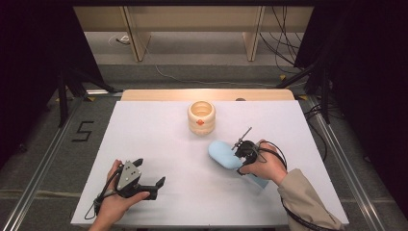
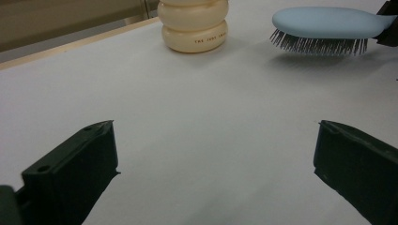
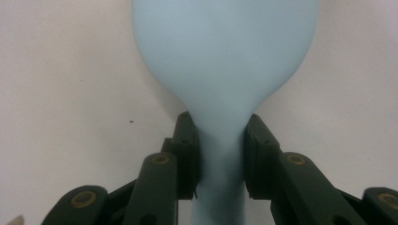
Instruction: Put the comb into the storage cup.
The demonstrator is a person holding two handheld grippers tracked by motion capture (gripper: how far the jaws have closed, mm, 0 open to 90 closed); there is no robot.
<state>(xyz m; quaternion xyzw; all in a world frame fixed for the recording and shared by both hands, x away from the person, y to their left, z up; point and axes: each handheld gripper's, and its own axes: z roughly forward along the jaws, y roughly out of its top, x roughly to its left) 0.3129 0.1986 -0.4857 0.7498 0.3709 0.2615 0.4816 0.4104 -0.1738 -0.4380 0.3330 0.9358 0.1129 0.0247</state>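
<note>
A light blue hairbrush [image 1: 224, 154] hangs a little above the white table [image 1: 159, 139] at centre right, bristles down, with a shadow under it. My right gripper [image 1: 244, 151] is shut on its neck, one jaw on each side of the handle [image 3: 220, 154] below the oval head [image 3: 225, 47]. A cream ribbed holder [image 1: 201, 117] with an orange mark stands upright at the far centre, apart from the brush. Near the front left, my left gripper [image 1: 151, 172] is held low and open, with bare table between its jaws [image 2: 213, 154]. The holder [image 2: 195, 26] and the brush [image 2: 324, 23] lie ahead of it.
A wooden strip [image 1: 207, 94] runs along the table's far edge. Black stand legs [image 1: 62, 96] and cables [image 1: 284, 43] stand on the floor beyond and beside the table. A "5" [image 1: 82, 131] is marked on the floor at the left.
</note>
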